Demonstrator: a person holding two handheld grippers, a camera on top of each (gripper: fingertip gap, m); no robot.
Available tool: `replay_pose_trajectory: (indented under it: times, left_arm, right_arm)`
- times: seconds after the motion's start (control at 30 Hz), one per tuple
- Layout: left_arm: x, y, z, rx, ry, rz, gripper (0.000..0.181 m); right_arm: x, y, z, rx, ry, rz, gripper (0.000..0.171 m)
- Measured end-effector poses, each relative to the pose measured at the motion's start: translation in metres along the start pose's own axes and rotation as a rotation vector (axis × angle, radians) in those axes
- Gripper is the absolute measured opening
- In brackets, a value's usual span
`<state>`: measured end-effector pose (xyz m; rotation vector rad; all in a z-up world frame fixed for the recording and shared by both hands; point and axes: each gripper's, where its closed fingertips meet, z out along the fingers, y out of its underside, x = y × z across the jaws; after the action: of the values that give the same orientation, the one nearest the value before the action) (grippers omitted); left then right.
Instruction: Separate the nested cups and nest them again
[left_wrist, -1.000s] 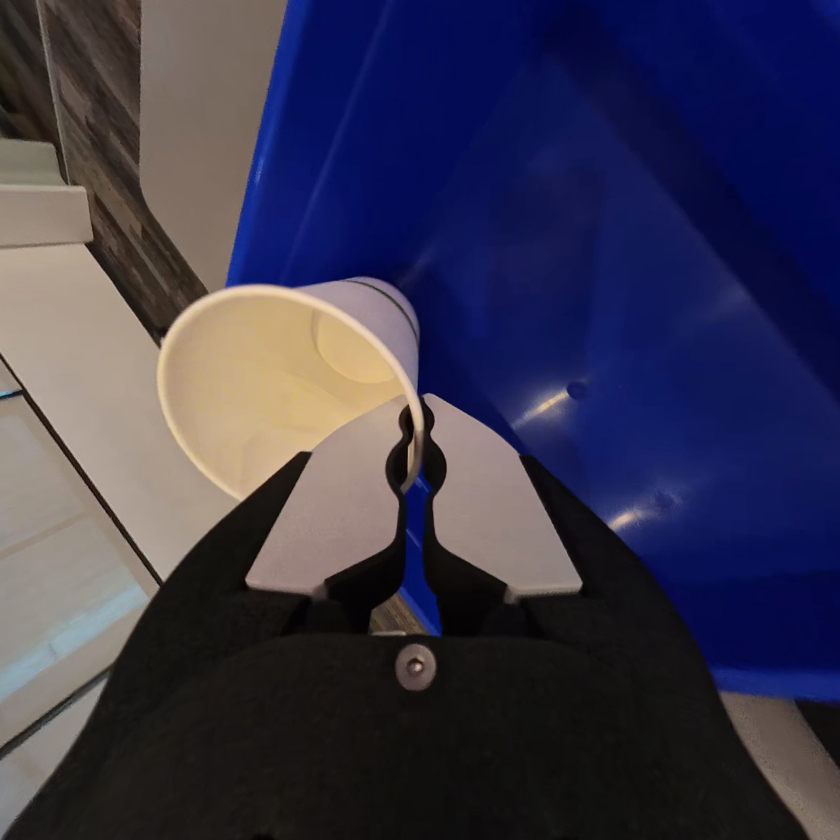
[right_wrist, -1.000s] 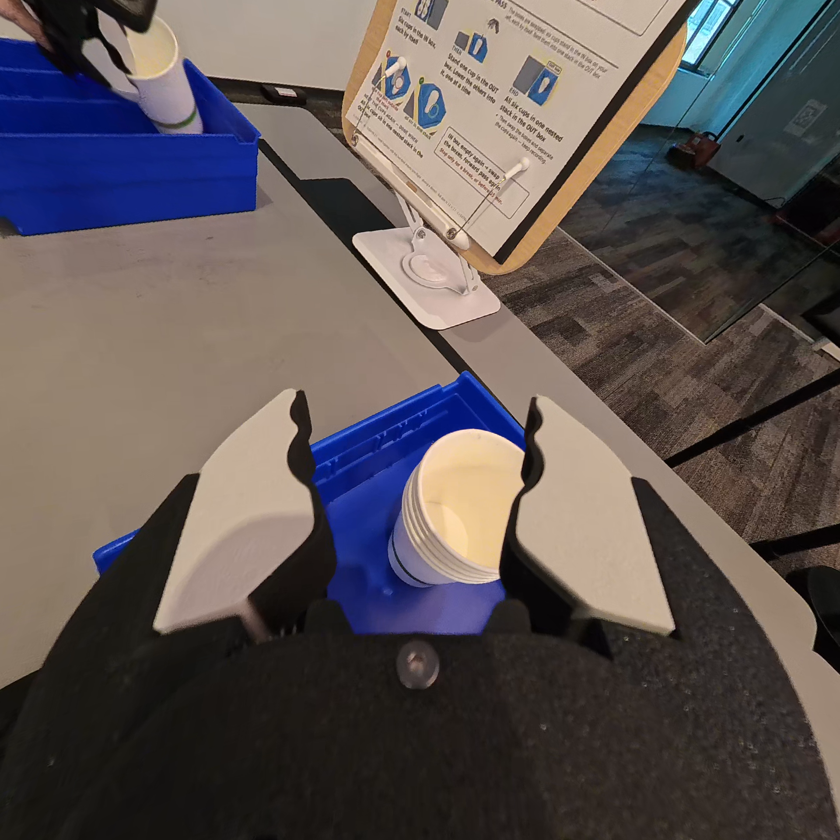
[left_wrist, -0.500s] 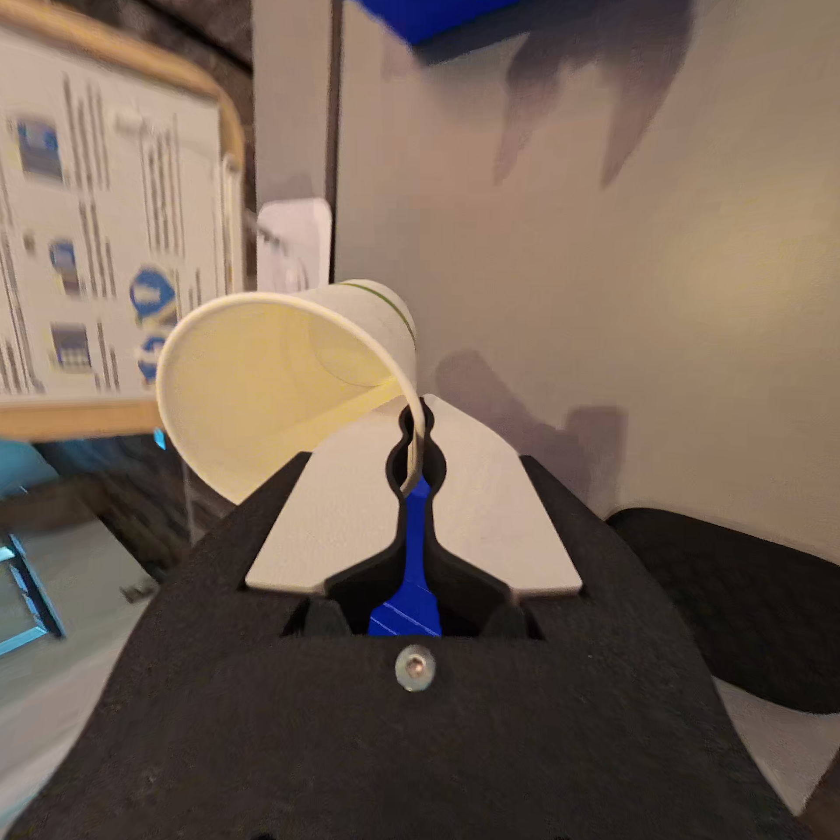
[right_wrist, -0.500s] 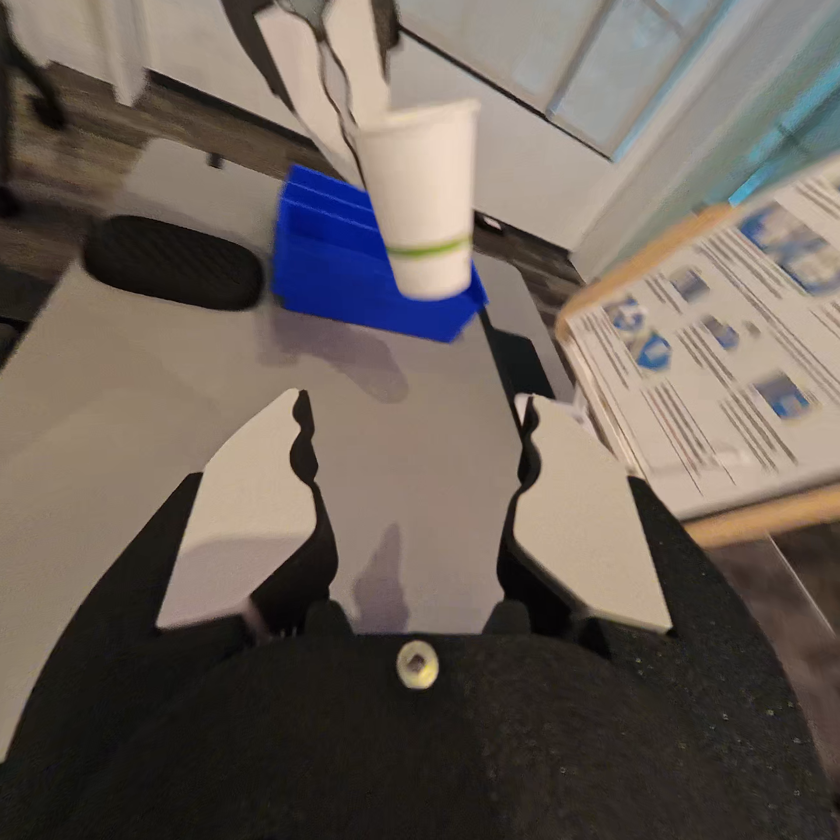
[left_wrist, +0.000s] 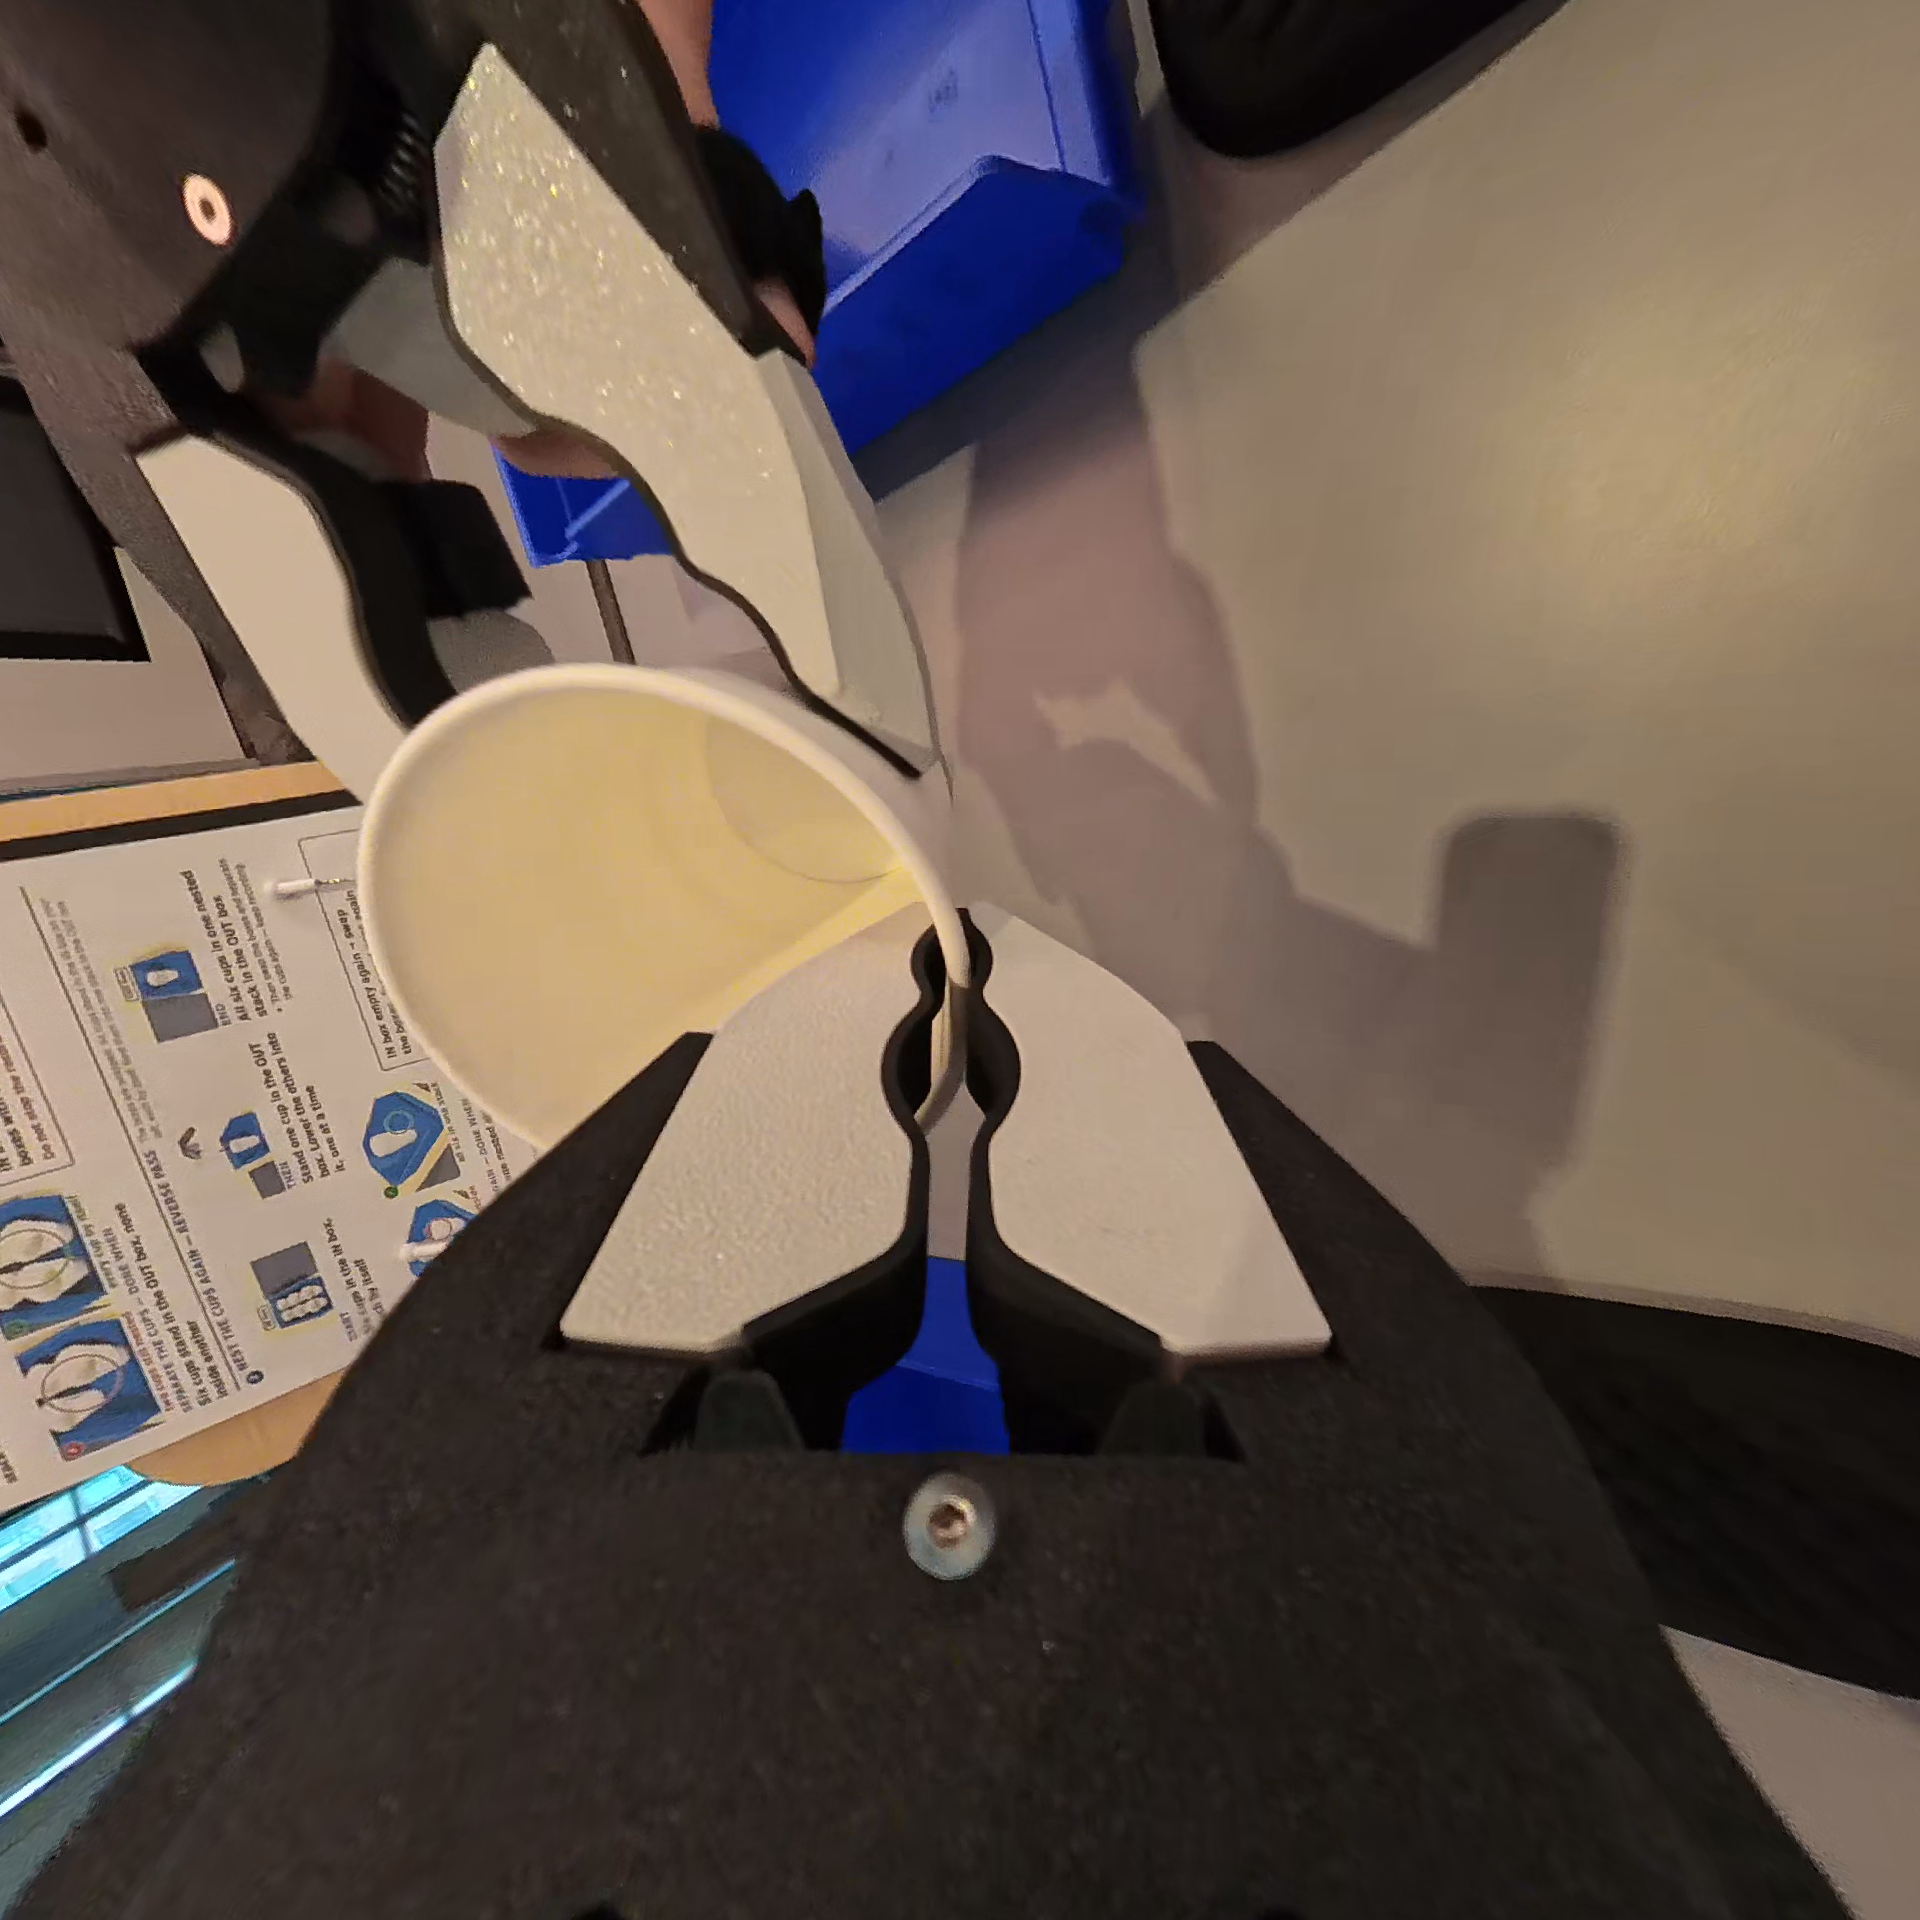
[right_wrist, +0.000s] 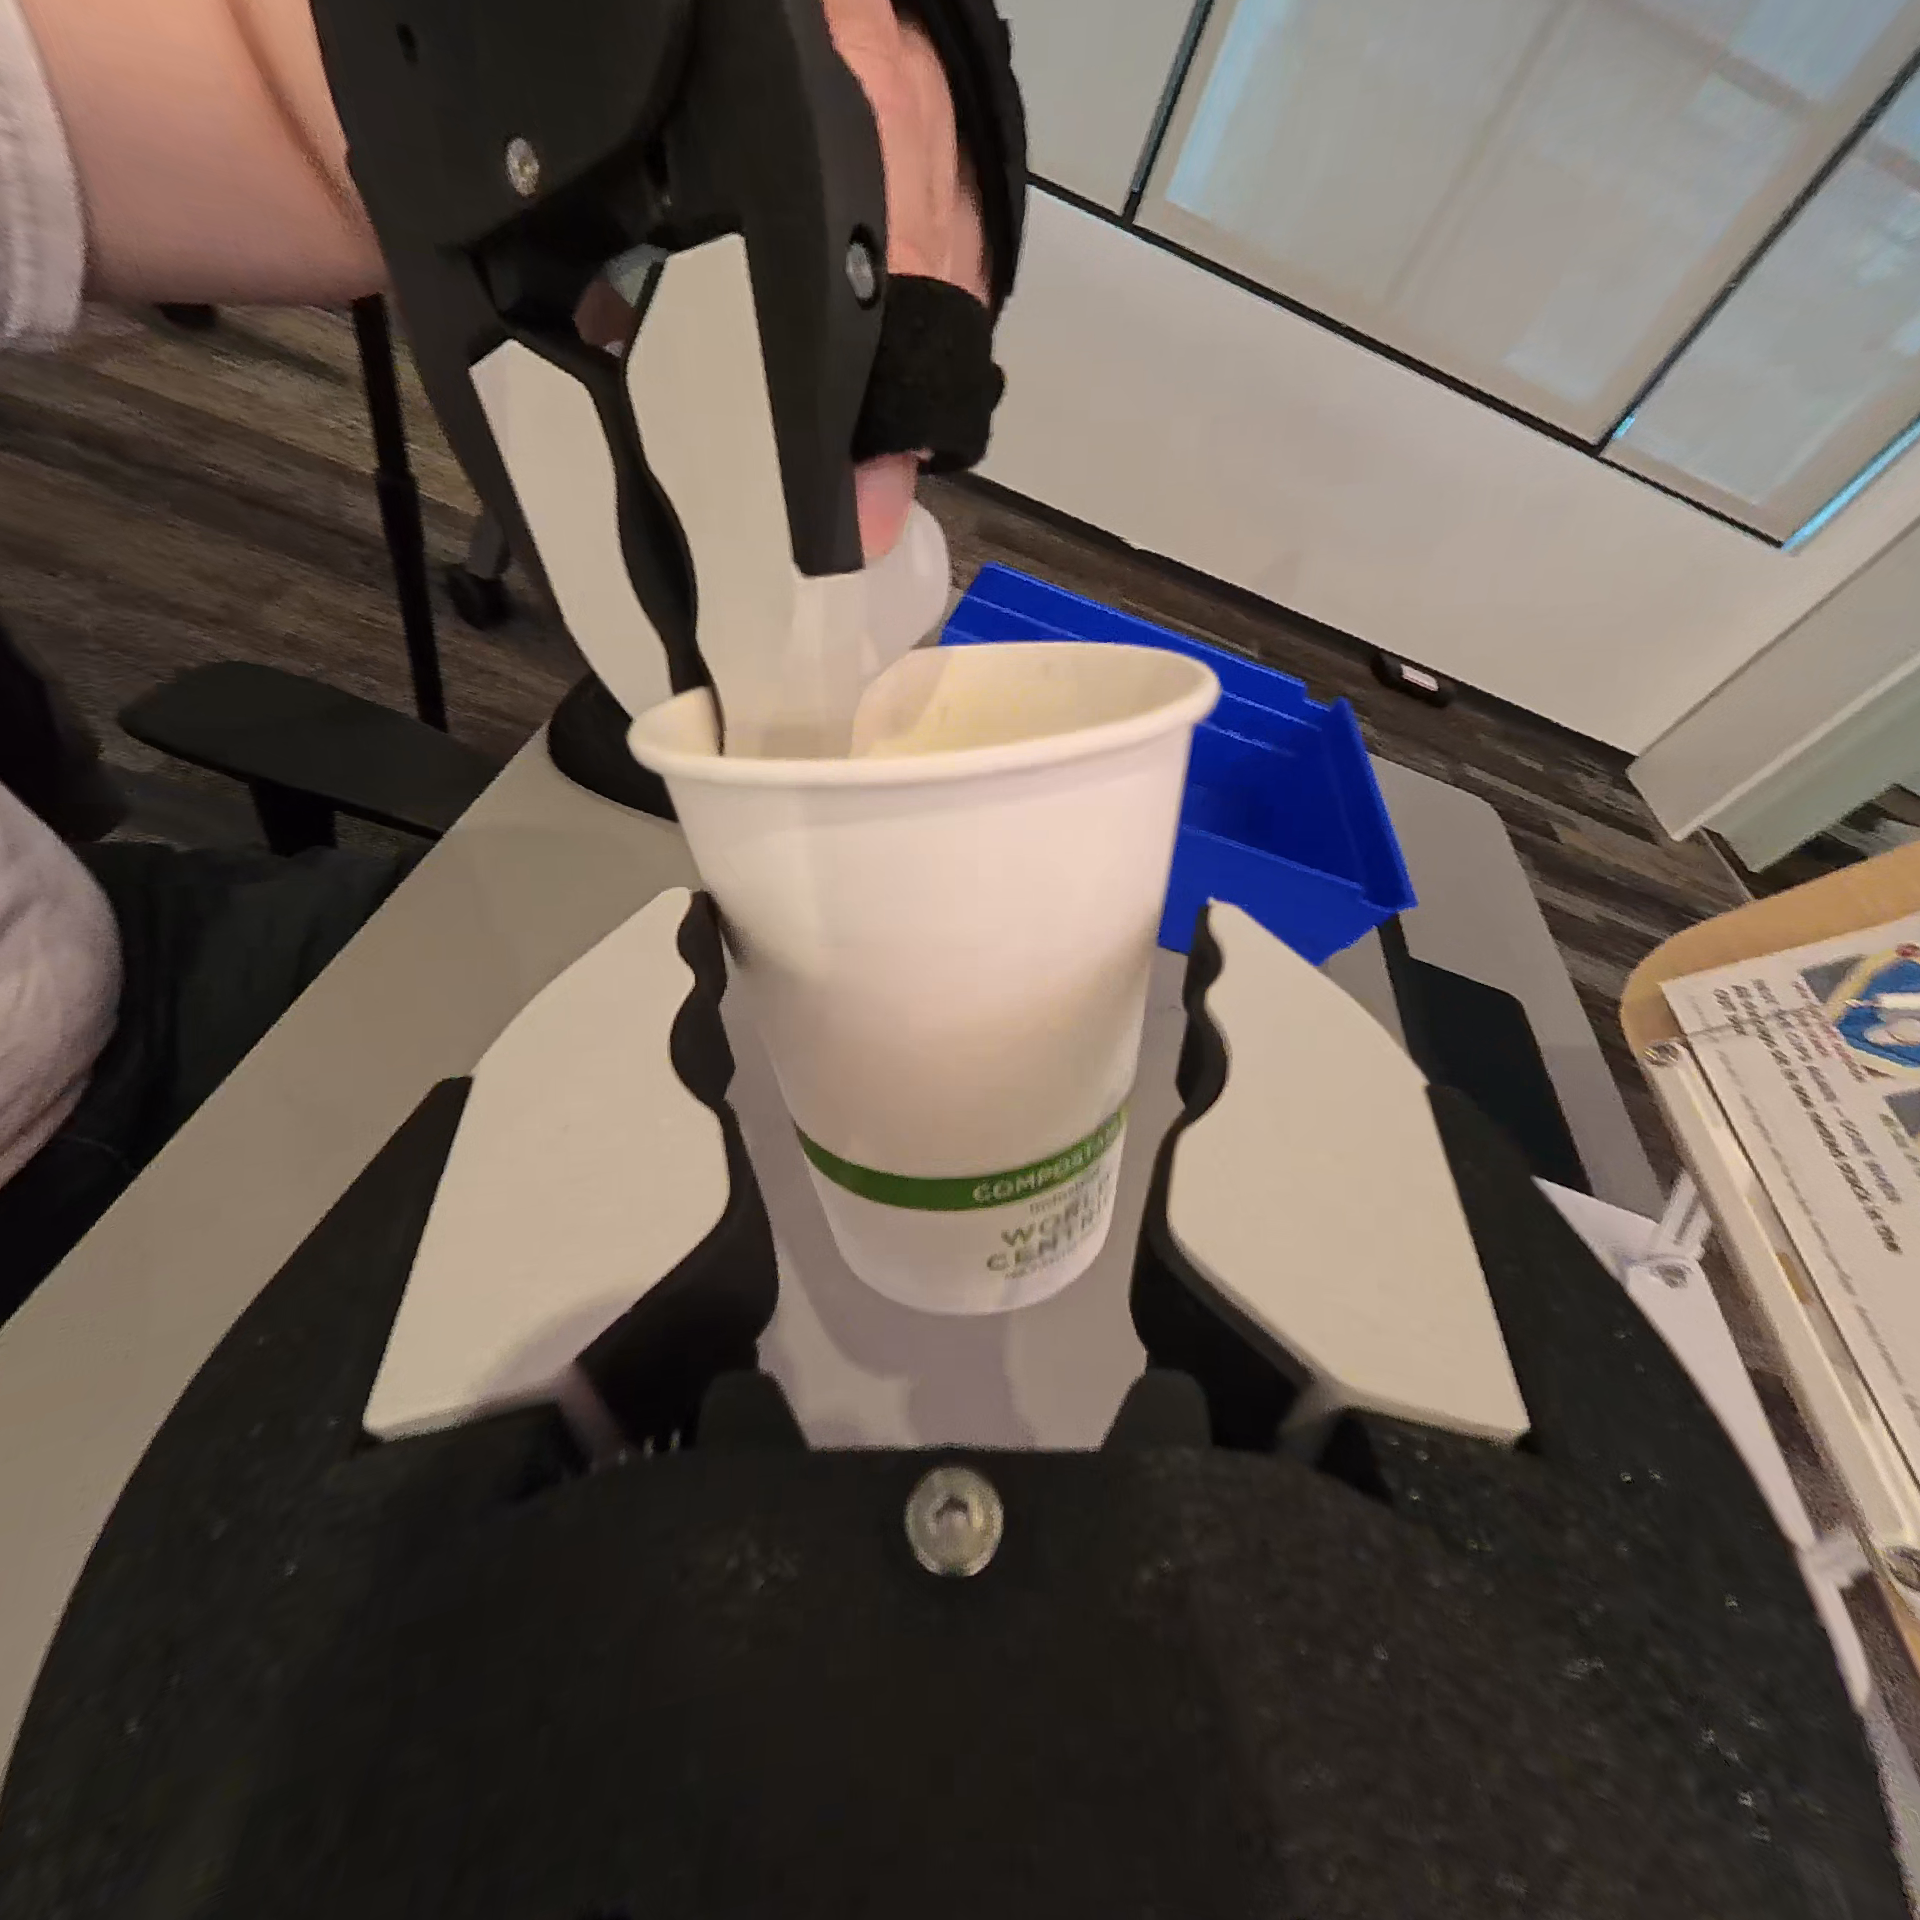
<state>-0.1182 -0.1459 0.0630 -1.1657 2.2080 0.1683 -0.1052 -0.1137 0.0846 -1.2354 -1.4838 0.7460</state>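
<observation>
A white paper cup (right_wrist: 935, 935) with a green band hangs upright above the grey table (right_wrist: 260, 1122). My left gripper (left_wrist: 954, 935) is shut on its rim and holds it from above; it also shows in the right wrist view (right_wrist: 707, 707). The left wrist view looks into the cup's empty inside (left_wrist: 623, 883). My right gripper (right_wrist: 951, 935) is open, with one finger on each side of the cup's body. Its left finger looks close to or touching the wall. Its fingers (left_wrist: 644, 395) show beyond the cup in the left wrist view.
A blue bin (right_wrist: 1278, 831) stands on the far side of the table, also in the left wrist view (left_wrist: 935, 208). An instruction board (right_wrist: 1818, 1091) stands at the right. A chair armrest (right_wrist: 291, 748) is at the left edge. A person's hand holds the left gripper.
My left gripper has carried the cup out of the far blue bin to mid-table. My right gripper has left the bin of stacked cups and now straddles the cup, still open.
</observation>
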Motion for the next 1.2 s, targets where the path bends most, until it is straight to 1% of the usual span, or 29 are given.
replay_pose_trajectory:
  times: [0.07,0.3,0.47,0.57,0.63,0.7,0.77,0.83,0.87,0.9,1.0,1.07,1.1,1.2]
  left_arm:
    - [0.003,-0.003,0.0,0.006,0.009,0.01,0.0]
    - [0.0,-0.006,0.001,0.014,-0.016,0.003,0.003]
    - [-0.014,-0.01,-0.006,0.052,-0.077,-0.08,0.038]
    - [-0.027,-0.01,-0.017,0.074,-0.165,-0.11,0.054]
    - [-0.032,-0.011,-0.026,0.097,-0.207,-0.135,0.055]
    - [-0.031,-0.008,-0.032,0.1,-0.225,-0.156,0.053]
    - [-0.028,-0.002,-0.033,0.085,-0.235,-0.165,0.051]
    - [-0.021,0.004,-0.029,0.062,-0.225,-0.16,0.05]
    - [-0.017,0.007,-0.026,0.049,-0.219,-0.158,0.05]
    - [-0.015,0.009,-0.023,0.035,-0.217,-0.153,0.05]
    - [-0.01,0.013,-0.015,0.005,-0.206,-0.134,0.05]
    - [-0.008,0.01,-0.012,0.01,-0.196,-0.133,0.05]
    - [-0.008,0.008,-0.011,0.014,-0.193,-0.132,0.05]
    - [-0.008,0.004,-0.01,0.017,-0.19,-0.122,0.05]
  right_arm:
    - [-0.006,0.0,0.002,-0.001,-0.033,-0.016,0.081]
    - [-0.008,0.001,0.002,0.01,-0.063,-0.009,0.08]
    - [-0.002,0.001,-0.002,0.031,-0.047,0.0,0.08]
    - [0.009,0.01,-0.012,0.008,0.003,0.013,0.08]
    - [0.023,0.015,-0.031,-0.012,0.087,0.032,0.08]
    - [0.045,0.019,-0.069,-0.017,0.252,0.051,0.08]
    - [0.078,0.029,-0.129,-0.019,0.531,0.101,0.08]
    - [0.102,0.055,-0.195,-0.051,0.812,0.182,0.08]
    - [0.107,0.07,-0.22,-0.053,0.894,0.218,0.08]
    - [0.11,0.082,-0.238,-0.032,0.936,0.26,0.08]
    - [0.117,0.104,-0.266,0.11,0.991,0.378,0.08]
    - [0.121,0.114,-0.27,0.169,0.983,0.421,0.08]
    - [0.121,0.119,-0.267,0.169,0.968,0.433,0.08]
    - [0.126,0.14,-0.263,0.088,0.991,0.424,0.08]
